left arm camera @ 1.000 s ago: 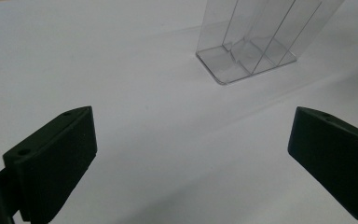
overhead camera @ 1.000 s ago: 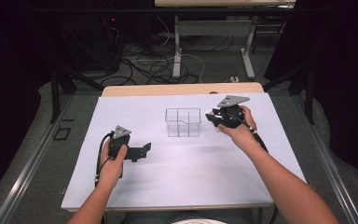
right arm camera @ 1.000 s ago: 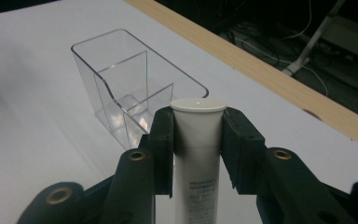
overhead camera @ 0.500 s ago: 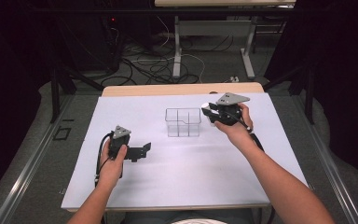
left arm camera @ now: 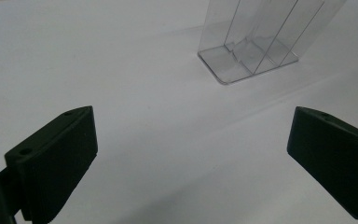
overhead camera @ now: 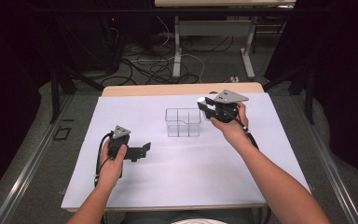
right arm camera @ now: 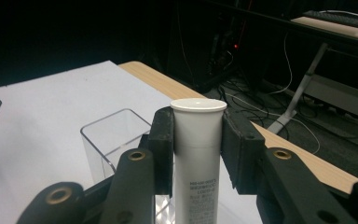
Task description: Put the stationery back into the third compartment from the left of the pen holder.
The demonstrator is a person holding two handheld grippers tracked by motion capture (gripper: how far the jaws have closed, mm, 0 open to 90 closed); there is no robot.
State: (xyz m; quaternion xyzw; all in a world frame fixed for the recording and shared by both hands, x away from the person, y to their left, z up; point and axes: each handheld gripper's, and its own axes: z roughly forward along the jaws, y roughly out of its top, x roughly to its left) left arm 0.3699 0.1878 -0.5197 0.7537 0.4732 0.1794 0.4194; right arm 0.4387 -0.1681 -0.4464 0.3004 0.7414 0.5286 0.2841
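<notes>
White tube (right arm camera: 198, 154) | printed label legible in right gripper view | right gripper (right arm camera: 196, 149) clamps it

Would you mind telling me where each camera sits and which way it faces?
High view: above the person's side, looking forward and down on the table; both forearms show.
Left gripper view: rides the left gripper, facing the clear box.
Right gripper view: rides the right gripper, clamped on a white tube.
Shared: the clear box.
</notes>
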